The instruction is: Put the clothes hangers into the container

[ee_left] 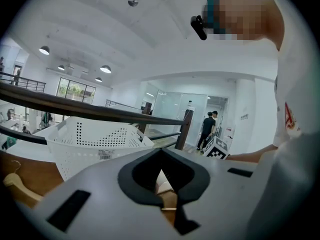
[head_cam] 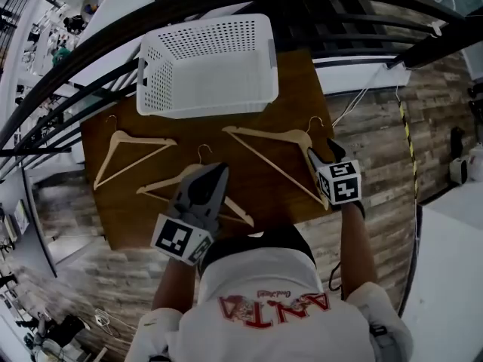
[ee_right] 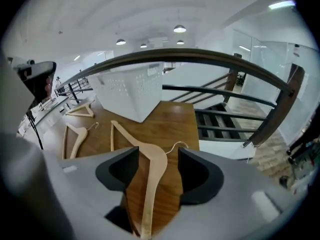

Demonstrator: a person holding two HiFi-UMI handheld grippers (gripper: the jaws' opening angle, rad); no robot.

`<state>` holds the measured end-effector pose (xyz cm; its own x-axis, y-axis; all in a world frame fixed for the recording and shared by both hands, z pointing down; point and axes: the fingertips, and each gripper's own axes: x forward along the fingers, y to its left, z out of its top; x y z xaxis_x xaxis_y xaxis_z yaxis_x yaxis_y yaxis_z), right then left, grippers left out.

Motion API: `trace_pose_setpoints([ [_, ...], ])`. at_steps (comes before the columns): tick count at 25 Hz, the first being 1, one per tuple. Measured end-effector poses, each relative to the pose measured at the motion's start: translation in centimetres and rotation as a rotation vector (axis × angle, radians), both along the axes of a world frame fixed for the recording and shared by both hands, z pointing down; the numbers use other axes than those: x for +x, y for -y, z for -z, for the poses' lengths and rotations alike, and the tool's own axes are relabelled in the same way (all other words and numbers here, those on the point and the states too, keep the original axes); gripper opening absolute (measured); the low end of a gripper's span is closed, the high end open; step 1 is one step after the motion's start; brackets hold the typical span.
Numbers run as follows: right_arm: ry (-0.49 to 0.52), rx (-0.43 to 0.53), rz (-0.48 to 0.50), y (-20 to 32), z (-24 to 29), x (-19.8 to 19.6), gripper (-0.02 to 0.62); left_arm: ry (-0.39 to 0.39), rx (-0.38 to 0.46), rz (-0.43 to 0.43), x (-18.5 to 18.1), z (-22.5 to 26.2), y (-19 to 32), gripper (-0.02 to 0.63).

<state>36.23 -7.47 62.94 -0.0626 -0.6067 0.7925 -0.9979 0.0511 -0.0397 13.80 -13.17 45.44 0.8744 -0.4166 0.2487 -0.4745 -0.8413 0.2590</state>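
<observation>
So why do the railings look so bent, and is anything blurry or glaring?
Head view: the wide lens bows the railing and darkens the corners. Left gripper view: ceiling lamps glow bright, walls look pale. Right gripper view: the railing arches, the close hanger is sharp.

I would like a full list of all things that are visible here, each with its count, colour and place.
table: one, brown wood, centre
basket: one, white, perforated, at the table's far edge
hangers: three, pale wood, flat on the table: left hanger, middle hanger, right hanger
railing: one, dark, curving beyond the table
floor: one, wood-look planks, around the table
shirt: one, white, bottom of the head view
left gripper: one, grey, shut, over the middle hanger
right gripper: one, grey, open, jaws either side of the right hanger's arm
</observation>
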Motion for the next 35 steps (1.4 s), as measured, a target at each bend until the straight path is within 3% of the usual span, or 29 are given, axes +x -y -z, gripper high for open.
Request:
trace_pose_setpoints([
  [7, 0.015, -0.132, 0.034, 0.9, -8.2, -0.4, 0.238, 0.026, -0.038, 0.052, -0.3, -2.4, 0.3, 0.008],
  [17, -0.015, -0.235, 0.047, 1.4, -11.4, -1.2, 0.22, 0.046, -0.055, 0.091, -2.3, -3.6, 0.9, 0.008],
  [24, -0.076, -0.11, 0.023, 1.5, -9.1, -1.3, 0.186, 0.036, -0.052, 0.088, -3.4, -3.1, 1.0, 0.008],
  [35, -0.204, 0.137, 0.075, -0.5, 2.2, -4.2, 0.186, -0.037, -0.005, 0.047, -4.4, 0.3, 0.4, 0.008],
])
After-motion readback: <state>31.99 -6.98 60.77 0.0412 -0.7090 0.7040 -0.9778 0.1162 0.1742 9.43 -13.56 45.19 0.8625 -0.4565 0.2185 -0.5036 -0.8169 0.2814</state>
